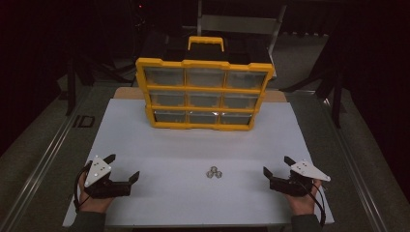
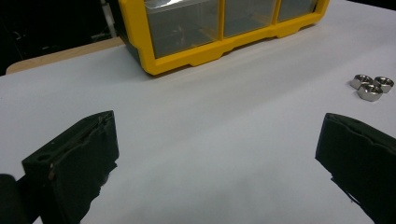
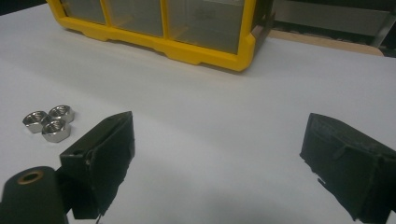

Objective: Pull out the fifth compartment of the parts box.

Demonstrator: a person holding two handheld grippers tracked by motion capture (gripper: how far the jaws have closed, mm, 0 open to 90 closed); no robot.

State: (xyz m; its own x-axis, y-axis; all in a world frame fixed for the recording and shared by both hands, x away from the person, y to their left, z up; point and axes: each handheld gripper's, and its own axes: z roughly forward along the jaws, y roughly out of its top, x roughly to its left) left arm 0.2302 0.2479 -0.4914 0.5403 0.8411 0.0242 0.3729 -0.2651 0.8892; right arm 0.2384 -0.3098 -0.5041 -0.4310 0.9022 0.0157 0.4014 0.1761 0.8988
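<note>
- Three nuts [image 1: 213, 172] lie touching on the bench [image 1: 159, 145], between both grippers.
- The fingers of the left gripper [image 1: 124, 169] and right gripper [image 1: 277, 166] are spread wide, empty.
- One outer nut is best approached low and squarely.

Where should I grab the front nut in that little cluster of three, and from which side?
Probably from above, closing on two opposite flat sides of the front nut. It lies flat on the white table and touches the other two nuts behind it, so only its near and outer flats are free. The open right gripper is somewhat nearer.
</note>
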